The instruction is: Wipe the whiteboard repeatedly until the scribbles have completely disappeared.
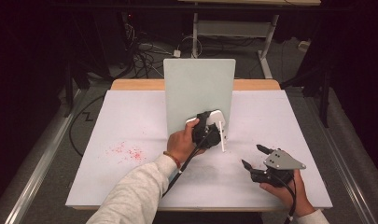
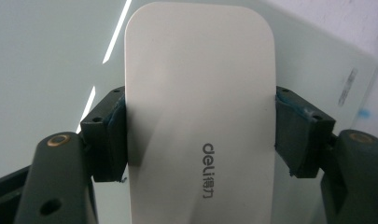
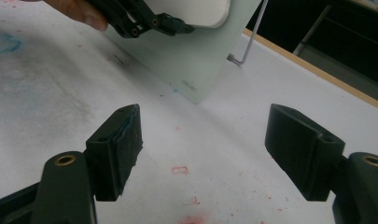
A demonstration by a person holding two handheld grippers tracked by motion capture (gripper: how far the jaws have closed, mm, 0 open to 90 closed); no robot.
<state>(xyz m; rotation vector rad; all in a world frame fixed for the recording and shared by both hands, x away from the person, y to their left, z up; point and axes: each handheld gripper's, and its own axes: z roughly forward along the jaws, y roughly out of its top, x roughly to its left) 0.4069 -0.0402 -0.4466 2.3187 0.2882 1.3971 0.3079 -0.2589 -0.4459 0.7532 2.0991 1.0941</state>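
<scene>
- A white eraser point(image 2: 200, 116), a smooth hard-shelled whiteboard block by the look of it, is held flat against the upright pale board point(image 1: 199, 91) at mid-surface.
- It is judged light and stiff but slippery; the long side edges are the place to take it.
- The left claw point(image 1: 210, 133) is clamped on exactly those edges.
- The right claw point(image 3: 203, 154) is parked wide apart over the near right surface point(image 1: 130, 121), nothing held.

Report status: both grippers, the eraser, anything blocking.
Left gripper shut on white eraser, pressed flat to the upright board. Right gripper open, empty, low over the table. Nothing blocking; red marker residue on the table.
</scene>
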